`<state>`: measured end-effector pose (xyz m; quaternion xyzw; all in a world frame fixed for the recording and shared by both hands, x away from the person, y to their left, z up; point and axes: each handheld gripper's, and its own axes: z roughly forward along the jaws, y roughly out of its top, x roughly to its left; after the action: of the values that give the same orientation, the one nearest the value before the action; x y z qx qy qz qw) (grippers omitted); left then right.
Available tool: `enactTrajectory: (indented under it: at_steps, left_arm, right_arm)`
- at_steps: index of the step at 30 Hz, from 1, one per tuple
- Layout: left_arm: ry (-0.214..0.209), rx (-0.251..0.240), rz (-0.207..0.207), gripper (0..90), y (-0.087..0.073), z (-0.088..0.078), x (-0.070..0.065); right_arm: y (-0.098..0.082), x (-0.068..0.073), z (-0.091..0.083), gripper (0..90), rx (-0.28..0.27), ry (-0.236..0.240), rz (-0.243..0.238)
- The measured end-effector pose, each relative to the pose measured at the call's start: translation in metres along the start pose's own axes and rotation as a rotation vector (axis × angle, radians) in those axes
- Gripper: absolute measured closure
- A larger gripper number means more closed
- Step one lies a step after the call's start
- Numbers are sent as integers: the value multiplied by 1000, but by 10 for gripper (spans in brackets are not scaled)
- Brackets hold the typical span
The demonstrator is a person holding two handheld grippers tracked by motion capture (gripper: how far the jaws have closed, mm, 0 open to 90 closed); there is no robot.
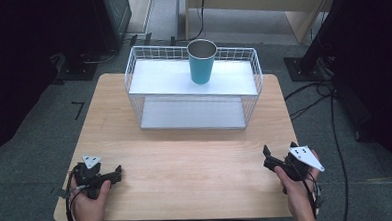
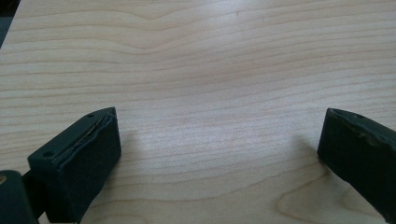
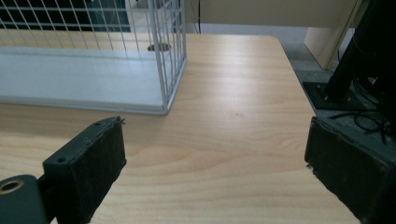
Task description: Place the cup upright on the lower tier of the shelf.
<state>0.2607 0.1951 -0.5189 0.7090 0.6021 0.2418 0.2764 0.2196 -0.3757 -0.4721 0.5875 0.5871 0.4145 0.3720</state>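
Both grippers, left (image 1: 117, 173) and right (image 1: 267, 155), rest wide apart and empty on the table (image 1: 186, 161). Beyond stands a teal cup (image 1: 202, 61), upright on the wire rack (image 1: 192, 80)

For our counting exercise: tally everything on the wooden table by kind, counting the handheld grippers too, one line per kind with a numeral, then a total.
Teal cup, upright on the rack's upper shelf: 1
White wire rack with two shelves: 1
Handheld grippers, left gripper and right gripper, both with jaws apart: 2
Total: 4
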Motion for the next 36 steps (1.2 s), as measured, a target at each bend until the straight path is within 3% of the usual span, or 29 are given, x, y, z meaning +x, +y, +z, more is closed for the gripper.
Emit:
enactTrajectory:
  at_steps: [11,17,24,28,36]
  left_arm:
    - [0,0,0,0,0,0,0]
    - [0,0,0,0,0,0,0]
    - [0,0,0,0,0,0,0]
    - [0,0,0,0,0,0,0]
    - [0,0,1,0,0,0,0]
  right_arm:
    - [-27,-7,10,52,87,-17,-2]
    - [-35,-8,16,58,174,-62,-44]
    - [-40,-11,22,58,263,-66,-51]
    - [-44,-14,26,63,324,-97,-72]
    - [-45,-17,28,64,352,-59,-53]
